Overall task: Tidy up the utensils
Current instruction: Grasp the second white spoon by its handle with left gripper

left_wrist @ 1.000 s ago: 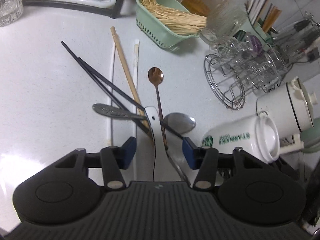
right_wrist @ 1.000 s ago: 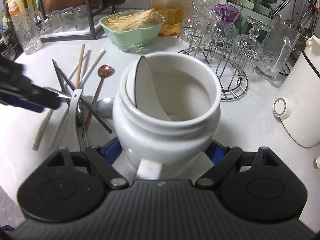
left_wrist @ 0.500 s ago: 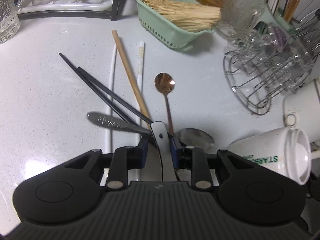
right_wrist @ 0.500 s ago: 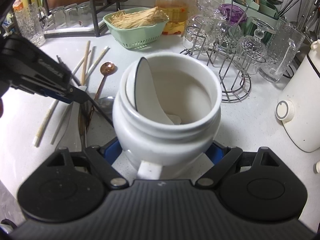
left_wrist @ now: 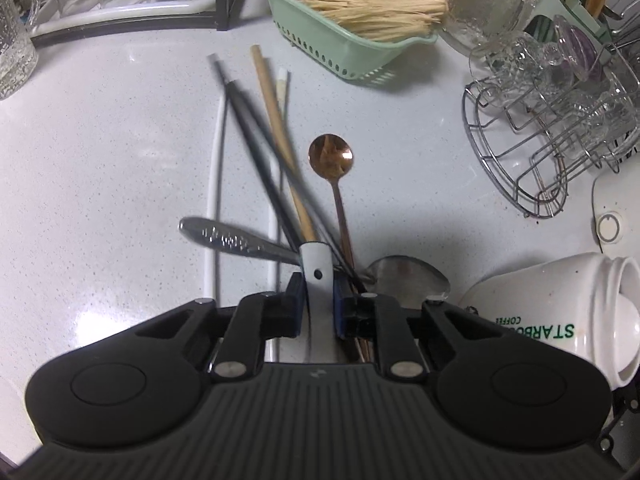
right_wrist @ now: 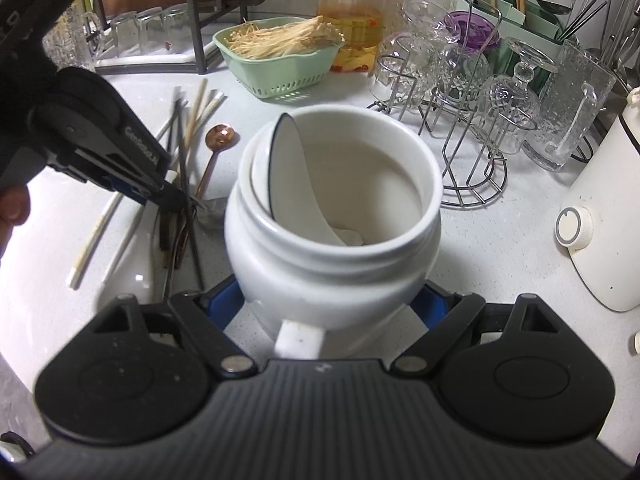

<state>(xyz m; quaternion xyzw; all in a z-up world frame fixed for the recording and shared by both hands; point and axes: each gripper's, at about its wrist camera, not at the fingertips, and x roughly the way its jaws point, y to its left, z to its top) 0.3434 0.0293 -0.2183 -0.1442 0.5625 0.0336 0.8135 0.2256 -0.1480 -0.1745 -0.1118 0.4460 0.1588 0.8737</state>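
Several utensils lie in a heap on the white counter. Among them are a copper spoon (left_wrist: 331, 156) (right_wrist: 220, 136), two black chopsticks (left_wrist: 256, 152), a wooden chopstick (left_wrist: 276, 120), white chopsticks (left_wrist: 214, 168) and a silver spoon (left_wrist: 224, 236). My left gripper (left_wrist: 319, 304) (right_wrist: 172, 196) points down into the heap. Its jaws are closing, and the blue pads press on a flat white utensil handle (left_wrist: 318, 268) with a small hole. My right gripper (right_wrist: 330, 302) is shut on a white Starbucks mug (right_wrist: 336, 248) (left_wrist: 552, 312). A white ceramic spoon (right_wrist: 296, 184) leans inside the mug.
A green basket (left_wrist: 320, 36) of enoki mushrooms stands behind the heap. To the right are a wire rack (left_wrist: 540, 152) with glasses, a red-lidded jar (right_wrist: 354, 20) and a white appliance (right_wrist: 600, 220). A dish rack with glasses lines the back left.
The left jaws went from wide apart to tight around the white handle. The left gripper moved closer to the mug. The black chopsticks swung round and look blurred. The right gripper and mug stayed put.
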